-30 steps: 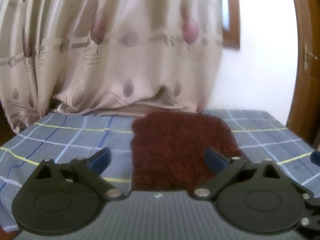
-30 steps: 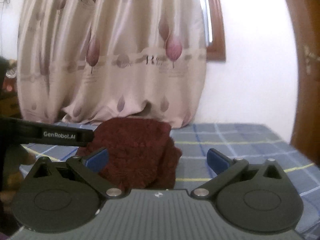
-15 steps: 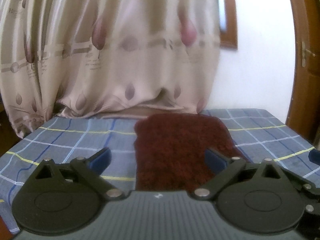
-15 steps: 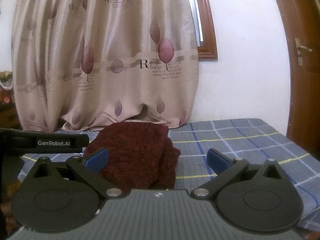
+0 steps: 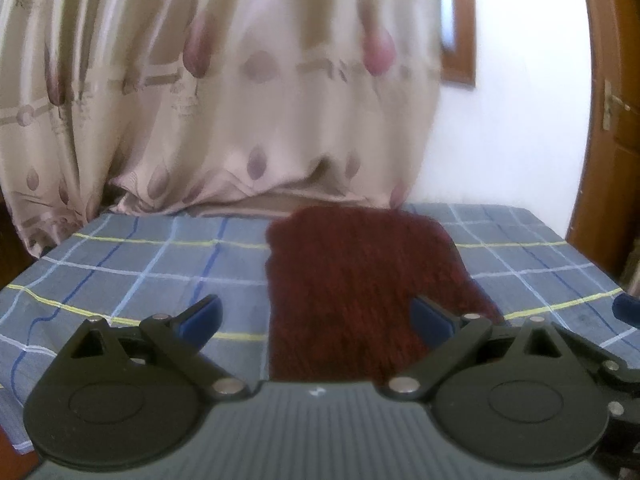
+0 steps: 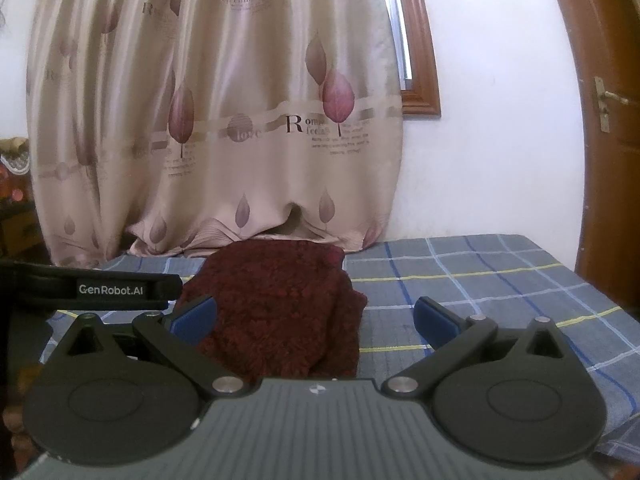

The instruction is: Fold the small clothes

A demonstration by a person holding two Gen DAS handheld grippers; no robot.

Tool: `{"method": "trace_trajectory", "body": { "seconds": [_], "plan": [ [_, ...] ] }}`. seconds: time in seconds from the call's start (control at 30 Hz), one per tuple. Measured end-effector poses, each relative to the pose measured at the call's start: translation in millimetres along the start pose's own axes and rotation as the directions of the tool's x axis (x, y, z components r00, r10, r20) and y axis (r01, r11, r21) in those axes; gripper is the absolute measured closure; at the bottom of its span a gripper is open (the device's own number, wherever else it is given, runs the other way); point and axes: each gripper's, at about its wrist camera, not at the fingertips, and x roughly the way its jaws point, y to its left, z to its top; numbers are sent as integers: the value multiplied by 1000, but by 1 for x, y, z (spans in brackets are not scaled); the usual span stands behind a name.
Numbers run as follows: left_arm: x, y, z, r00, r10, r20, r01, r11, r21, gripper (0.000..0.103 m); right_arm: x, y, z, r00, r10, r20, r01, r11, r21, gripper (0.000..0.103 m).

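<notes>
A dark red knitted garment [image 5: 360, 280] lies folded in a narrow strip on the blue checked tablecloth [image 5: 140, 264]. It also shows in the right wrist view [image 6: 276, 304]. My left gripper [image 5: 316, 320] is open and empty, held above the near end of the garment. My right gripper [image 6: 314, 318] is open and empty, with the garment ahead and to its left. The left gripper's body [image 6: 92, 286] shows at the left edge of the right wrist view. A blue fingertip of the right gripper [image 5: 626, 308] shows at the right edge of the left wrist view.
A beige curtain [image 6: 224, 120] with leaf prints hangs behind the table and rests on its far edge. A white wall [image 6: 500, 120] and a brown wooden door [image 6: 616, 120] stand to the right. The table's right edge [image 6: 600, 292] drops off near the door.
Both grippers have risen and pulled back slightly, so more of the tablecloth and room shows. Both stay open. The garment has not moved.
</notes>
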Motion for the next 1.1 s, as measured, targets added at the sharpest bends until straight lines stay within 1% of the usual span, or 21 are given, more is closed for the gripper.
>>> {"method": "trace_trajectory", "body": {
  "seconds": [0.03,0.2,0.33,0.5,0.6,0.77,1.1],
  "plan": [
    [1,0,-1,1000,-1,-5,1,1000,-7,0,1,1,0,1000,-2,-5,2,1000,-2,0],
    [9,2,-7,998,-22,-57,21,999,-25,0,6,-2,-2,999,-17,-34,17,1000,-3,0],
    [12,2,-11,998,-14,-62,13,999,-29,0,12,-5,-2,998,-28,-59,28,1000,-1,0],
    [7,-1,-14,1000,14,-15,-14,1000,1,0,21,-6,-2,995,-55,-89,54,998,-18,0],
    [5,-3,-13,1000,29,8,-29,1000,-1,0,25,-9,-2,992,-65,-108,64,998,-10,0],
    [5,-1,-11,999,33,16,-33,999,2,0,30,-15,-4,988,-76,-132,78,997,13,0],
    [4,1,-10,998,52,30,-52,999,6,0,31,-25,-5,986,-99,-133,103,994,27,0]
  ]
}}
